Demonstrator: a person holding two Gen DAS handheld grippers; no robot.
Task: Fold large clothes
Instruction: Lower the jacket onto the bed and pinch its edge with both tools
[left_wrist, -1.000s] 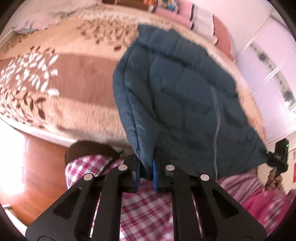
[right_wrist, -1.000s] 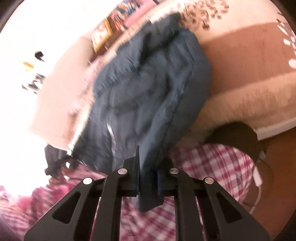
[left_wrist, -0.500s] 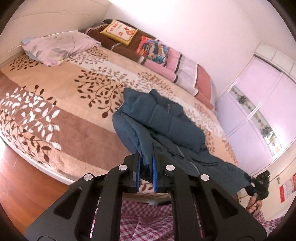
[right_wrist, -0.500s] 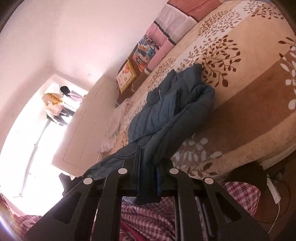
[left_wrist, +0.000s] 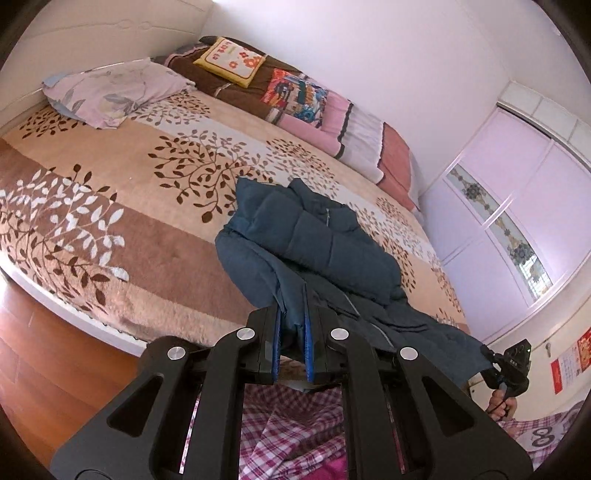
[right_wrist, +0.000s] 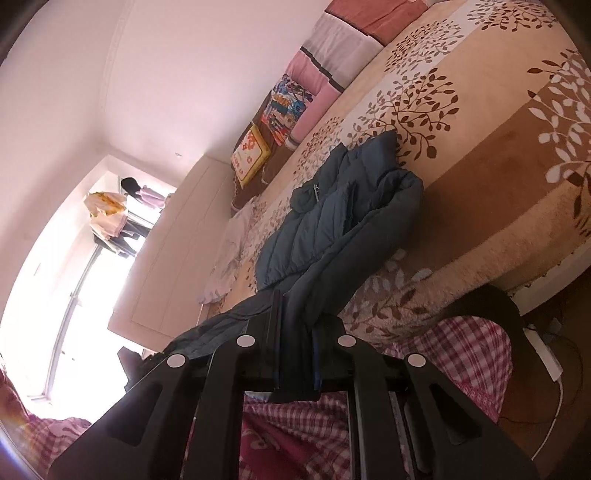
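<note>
Plenty of bare bedspread (left_wrist: 110, 162) around blue jacket (left_wrist: 325, 240). Left gripper (left_wrist: 293, 343) and right gripper (right_wrist: 295, 354) both clamped on hem; rest bunched, hard to read.

Bed (left_wrist: 122, 236): wide bare stretch from near edge to middle, open to passage. Jacket (left_wrist: 325, 240) heaped mid-bed, trailing over the near edge, blocks that strip. Pillow (left_wrist: 110, 92) fills the head-end corner. Folded quilts (left_wrist: 332, 122) and cushion (left_wrist: 231, 61) line the far edge against the wall.
</note>
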